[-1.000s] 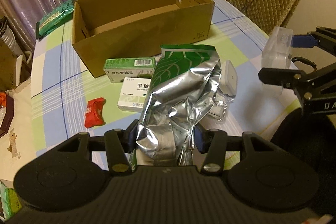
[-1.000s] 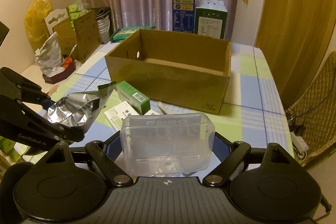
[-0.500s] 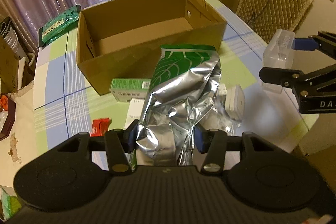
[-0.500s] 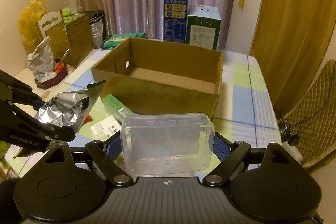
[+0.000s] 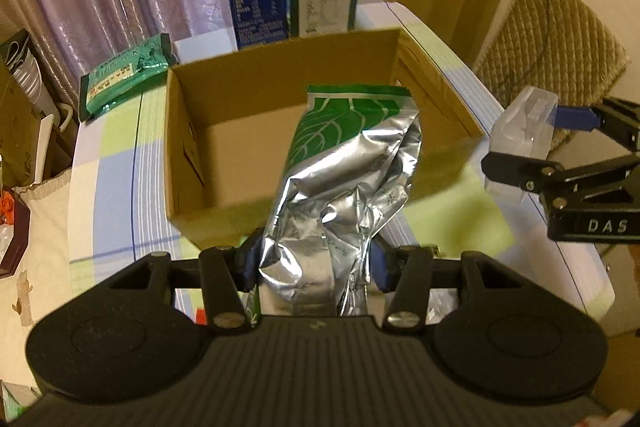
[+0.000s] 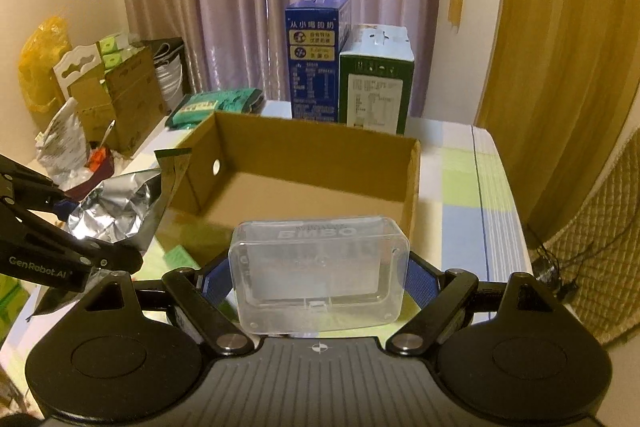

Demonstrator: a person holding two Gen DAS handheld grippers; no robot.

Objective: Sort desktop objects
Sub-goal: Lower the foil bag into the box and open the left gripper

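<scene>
My left gripper [image 5: 312,263] is shut on a crumpled silver and green foil bag [image 5: 344,187] and holds it up over the near wall of the open cardboard box [image 5: 248,95]. My right gripper [image 6: 320,283] is shut on a clear plastic case [image 6: 320,275] and holds it just before the box's [image 6: 304,143] near wall. The box floor looks bare. The right gripper with the case [image 5: 524,123] shows at the right of the left wrist view. The foil bag [image 6: 120,211] shows at the left of the right wrist view.
A blue carton [image 6: 316,59] and a green carton [image 6: 376,79] stand behind the box. A green packet [image 5: 124,75] lies at the table's back left. A small green item [image 6: 180,255] lies before the box. A quilted chair [image 5: 548,39] stands at the right.
Both grippers have moved forward and up toward the box with their loads. The medicine boxes, red packet and white adapter on the table have dropped out of sight below.
</scene>
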